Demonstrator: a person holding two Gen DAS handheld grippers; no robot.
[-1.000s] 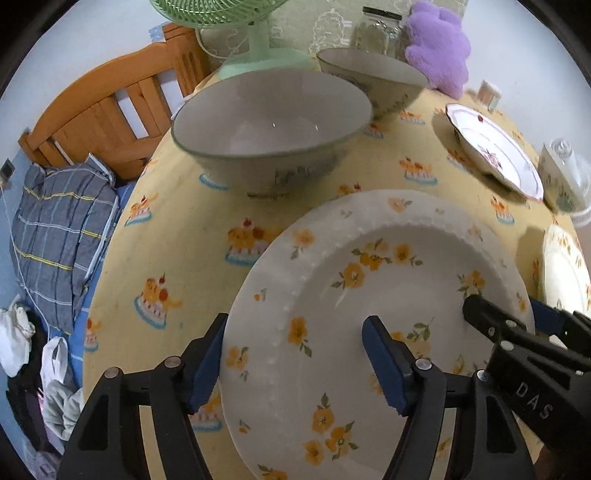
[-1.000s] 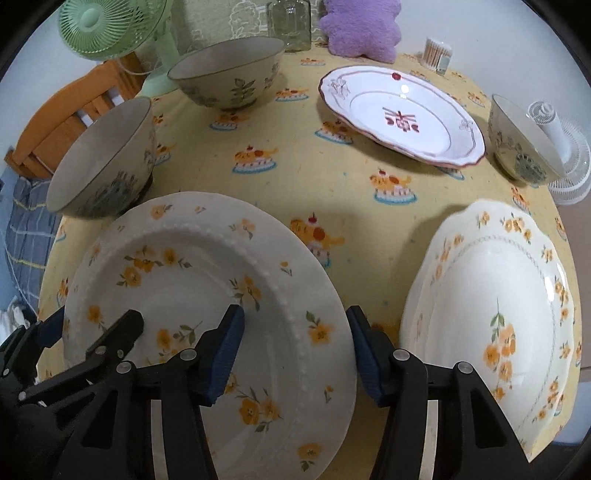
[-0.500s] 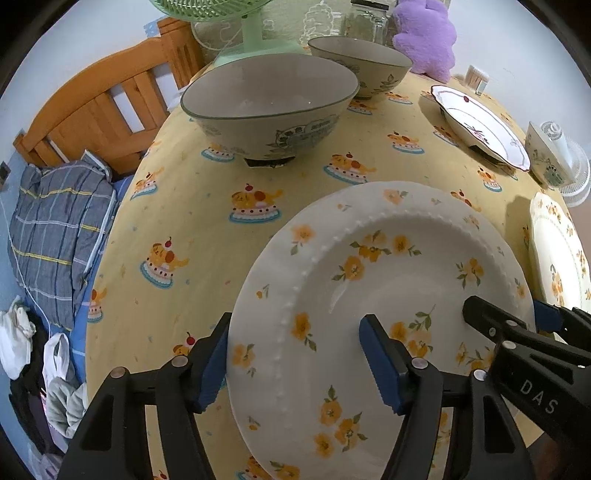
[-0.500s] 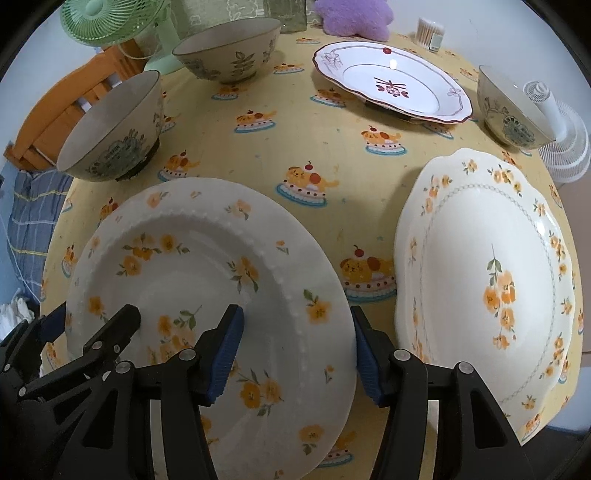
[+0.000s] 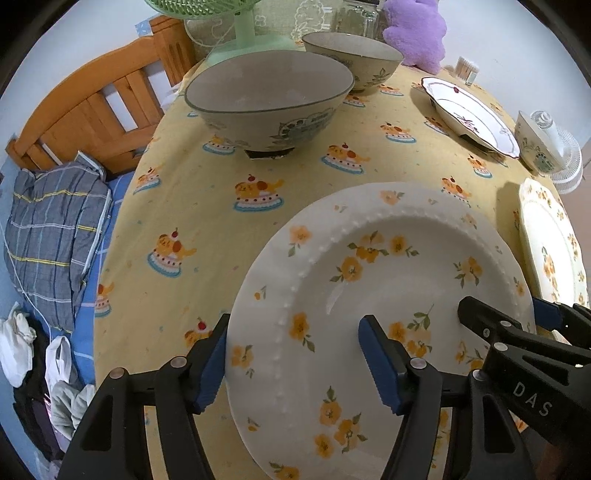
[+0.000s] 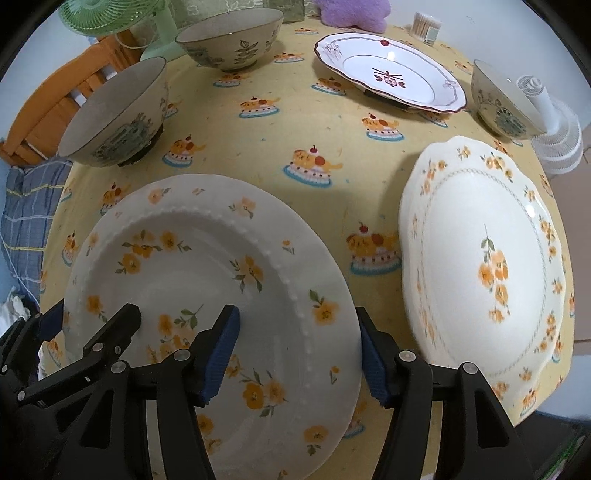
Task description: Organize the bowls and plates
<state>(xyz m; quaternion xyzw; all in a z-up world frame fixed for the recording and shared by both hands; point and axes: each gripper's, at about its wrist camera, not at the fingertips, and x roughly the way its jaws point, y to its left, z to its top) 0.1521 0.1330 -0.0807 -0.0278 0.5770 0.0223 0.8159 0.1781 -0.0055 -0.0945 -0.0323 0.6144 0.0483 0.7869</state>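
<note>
A white beaded plate with orange flowers (image 5: 388, 295) (image 6: 207, 273) is held above the yellow tablecloth. My left gripper (image 5: 295, 362) is shut on its left rim. My right gripper (image 6: 299, 350) is shut on its right rim. A scalloped orange-flower plate (image 6: 484, 254) lies to the right; it also shows in the left wrist view (image 5: 550, 254). A red-trimmed plate (image 6: 391, 74) lies at the back. A grey bowl (image 5: 269, 99) (image 6: 118, 114) and a leaf-patterned bowl (image 6: 232, 40) stand at back left. A small bowl (image 6: 502, 99) stands at far right.
A green fan (image 5: 240, 22), a glass jar (image 5: 354, 18) and a purple plush toy (image 5: 417, 29) stand at the table's back. A white mini fan (image 6: 554, 125) stands at the right edge. A wooden bed frame (image 5: 92, 107) and bedding (image 5: 51, 236) lie left of the table.
Both grippers have risen and drawn back toward the table's near edge with the beaded plate. The bowls and other plates look farther away.
</note>
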